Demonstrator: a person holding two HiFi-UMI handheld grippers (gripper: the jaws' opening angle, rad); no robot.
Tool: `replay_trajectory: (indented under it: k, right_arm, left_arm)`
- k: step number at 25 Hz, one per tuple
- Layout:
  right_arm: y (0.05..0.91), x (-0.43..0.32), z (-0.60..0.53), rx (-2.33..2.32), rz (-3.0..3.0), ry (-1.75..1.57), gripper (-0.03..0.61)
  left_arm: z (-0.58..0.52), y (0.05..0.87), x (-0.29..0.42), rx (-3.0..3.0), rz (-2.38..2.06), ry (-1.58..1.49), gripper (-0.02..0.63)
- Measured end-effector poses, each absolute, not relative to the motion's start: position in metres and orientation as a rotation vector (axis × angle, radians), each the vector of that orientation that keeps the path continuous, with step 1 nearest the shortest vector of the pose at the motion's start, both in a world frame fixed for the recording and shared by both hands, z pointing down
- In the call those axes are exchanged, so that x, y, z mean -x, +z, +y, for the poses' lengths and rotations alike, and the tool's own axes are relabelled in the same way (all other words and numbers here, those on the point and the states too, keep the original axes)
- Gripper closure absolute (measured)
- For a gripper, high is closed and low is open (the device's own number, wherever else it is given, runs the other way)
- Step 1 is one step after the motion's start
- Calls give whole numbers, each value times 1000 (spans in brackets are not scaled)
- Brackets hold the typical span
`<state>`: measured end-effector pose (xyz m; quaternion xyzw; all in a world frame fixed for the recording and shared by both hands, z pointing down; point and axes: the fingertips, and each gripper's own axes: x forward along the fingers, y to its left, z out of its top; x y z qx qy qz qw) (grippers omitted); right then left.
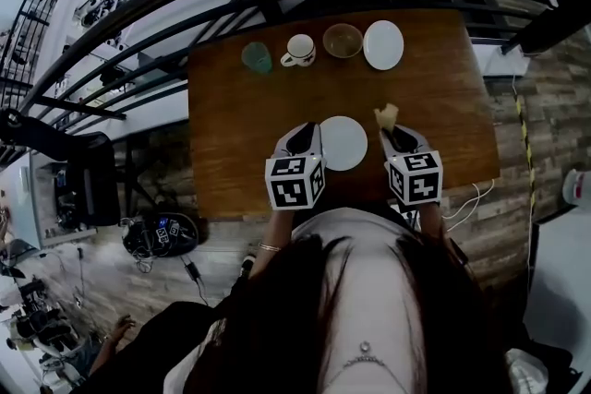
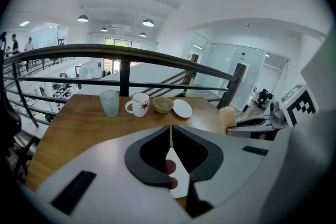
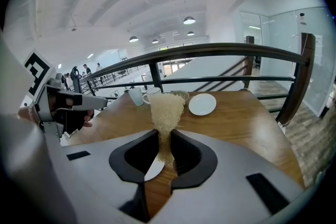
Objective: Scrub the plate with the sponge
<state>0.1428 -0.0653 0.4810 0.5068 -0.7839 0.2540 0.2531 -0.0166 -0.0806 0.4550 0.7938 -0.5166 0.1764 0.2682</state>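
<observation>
Left gripper is clamping the near plate by its left rim. In its own view the jaws are sitting nearly together, with only the thin white edge between them. Right gripper is pinching the sponge. The jaws are squeezing its lower end and the rest is sticking out past the tips.

From the head view, both grippers are pointing down and away from the person, flanking the plate. The sponge is hanging just beside the plate's right edge, slightly beyond it. It's looking like it's clear of the plate, not on it. I can't tell whether the plate is lying flat on the table or is tipped up a little.

Further out, a glass, mug, bowl and second plate are lining the far edge of the table, well apart from the work.

Step, as I'm reading it: both grips are done and scrubbing isn't started, so we're sitting at the approach.

Next move is calling for the right gripper to swing the sponge left and down onto the plate face, then rub across it. The left gripper needs to be holding the rim steady against that push. The risk I'm seeing is that a thin rim grip may let the plate pivot or slide under sideways load, so pressure should be going downward more than across.
</observation>
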Motion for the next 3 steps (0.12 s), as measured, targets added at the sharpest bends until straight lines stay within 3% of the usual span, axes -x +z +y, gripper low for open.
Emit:
replay_trajectory:
  k: [3]
  right_arm:
    - [482, -143, -64, -1373, -2132, 692, 488]
  left_arm:
    - [-78, 457, 16, -2136, -1392, 480, 588]
